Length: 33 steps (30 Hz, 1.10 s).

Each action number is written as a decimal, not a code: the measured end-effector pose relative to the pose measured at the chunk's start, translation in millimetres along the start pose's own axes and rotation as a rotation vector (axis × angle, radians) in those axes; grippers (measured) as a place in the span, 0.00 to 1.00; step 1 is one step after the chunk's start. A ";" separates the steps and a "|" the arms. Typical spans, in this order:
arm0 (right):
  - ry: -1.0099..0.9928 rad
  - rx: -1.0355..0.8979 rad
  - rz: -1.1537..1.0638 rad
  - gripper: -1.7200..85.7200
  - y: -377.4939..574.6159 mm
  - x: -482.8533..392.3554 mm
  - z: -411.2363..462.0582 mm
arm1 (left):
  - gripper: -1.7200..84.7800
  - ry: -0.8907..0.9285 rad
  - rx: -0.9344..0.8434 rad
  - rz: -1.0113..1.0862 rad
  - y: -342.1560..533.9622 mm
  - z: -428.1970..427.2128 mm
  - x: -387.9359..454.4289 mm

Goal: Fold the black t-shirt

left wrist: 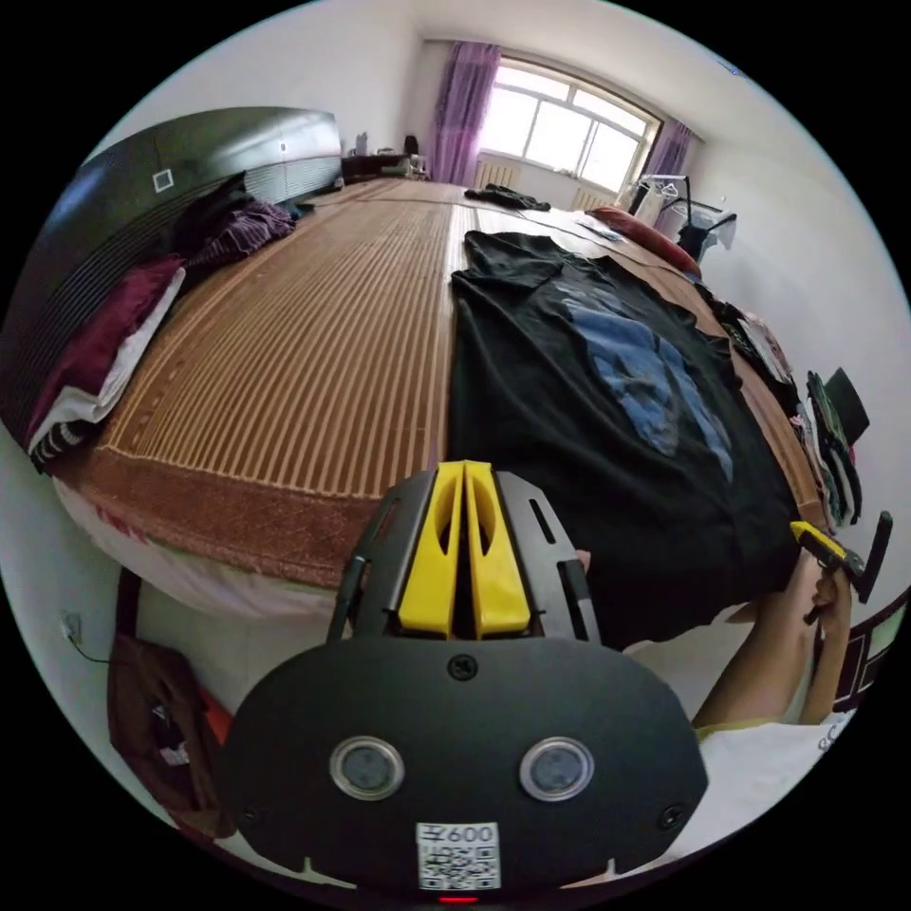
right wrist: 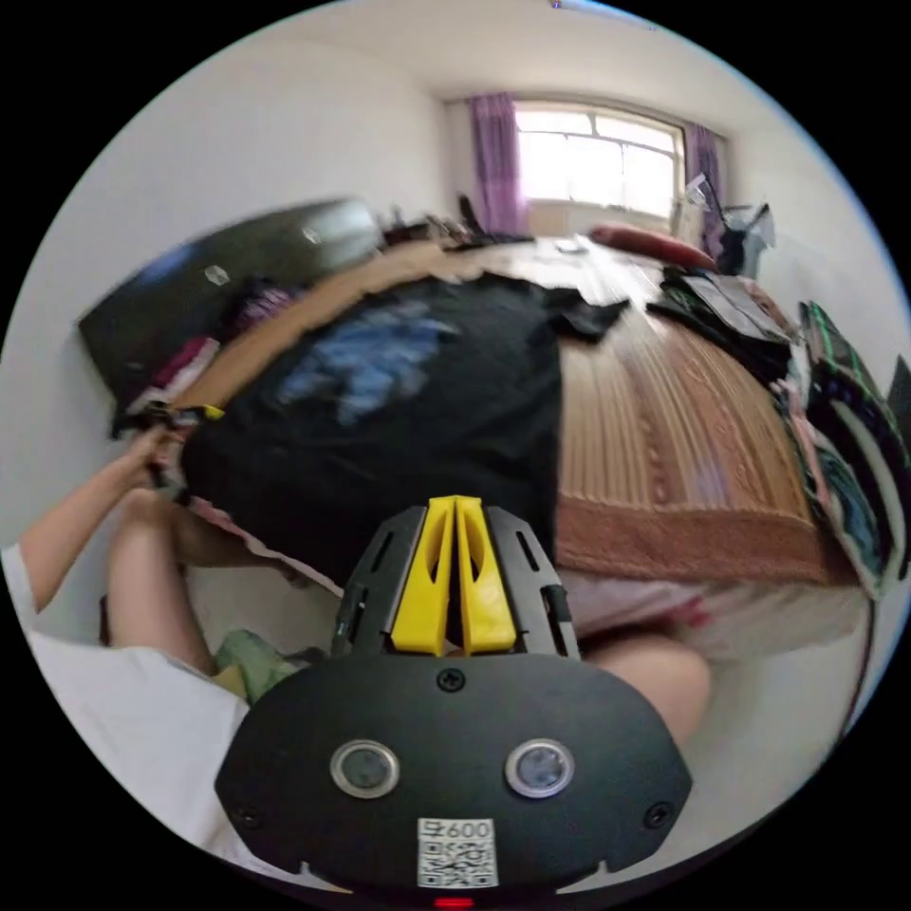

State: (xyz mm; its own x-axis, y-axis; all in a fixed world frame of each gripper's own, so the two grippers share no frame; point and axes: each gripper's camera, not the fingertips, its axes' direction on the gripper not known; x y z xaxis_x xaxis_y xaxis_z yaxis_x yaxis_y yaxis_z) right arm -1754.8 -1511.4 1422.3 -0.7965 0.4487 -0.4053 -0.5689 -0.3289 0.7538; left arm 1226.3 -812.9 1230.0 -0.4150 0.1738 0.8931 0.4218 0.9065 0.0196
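Shirt position: the black t-shirt lies spread flat on the bed's woven mat, print side up, its hem hanging over the near edge of the bed.
Shirt versus left gripper: the left gripper sits at the hem's left corner, with the cloth running up and right of it in the left gripper view.
Shirt versus right gripper: the right gripper sits at the hem's other end, with the shirt spreading up and left of it in the right gripper view.
Long axis: hem nearest the person, collar and sleeves toward the window; the length runs away from the grippers.
Left jaws: yellow jaws pressed together; whether cloth is pinched between them, I cannot tell.
Right jaws: pressed together likewise, tips over the black hem; a pinch cannot be confirmed.
Other sighting: the right gripper also appears at the hem's far corner, in a hand.
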 end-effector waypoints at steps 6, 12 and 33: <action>0.073 -0.023 -0.023 0.01 26.8 -12.6 -8.4 | 0.03 -0.089 -0.059 0.032 32.3 -7.4 14.6; 0.114 0.067 0.064 0.01 65.3 -24.5 -19.3 | 0.03 -0.044 -0.093 0.047 65.3 -9.6 13.3; 0.272 -0.084 0.006 0.01 73.2 -102.9 -51.6 | 0.03 0.063 -0.056 0.127 130.5 -15.0 82.1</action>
State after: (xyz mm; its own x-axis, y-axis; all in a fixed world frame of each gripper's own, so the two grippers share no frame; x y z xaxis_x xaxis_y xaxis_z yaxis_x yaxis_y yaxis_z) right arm -1725.0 -1624.5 1492.5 -0.8190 0.2105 -0.5338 -0.5702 -0.4033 0.7157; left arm 1259.3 -686.2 1312.6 -0.3046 0.2596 0.9164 0.5129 0.8554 -0.0718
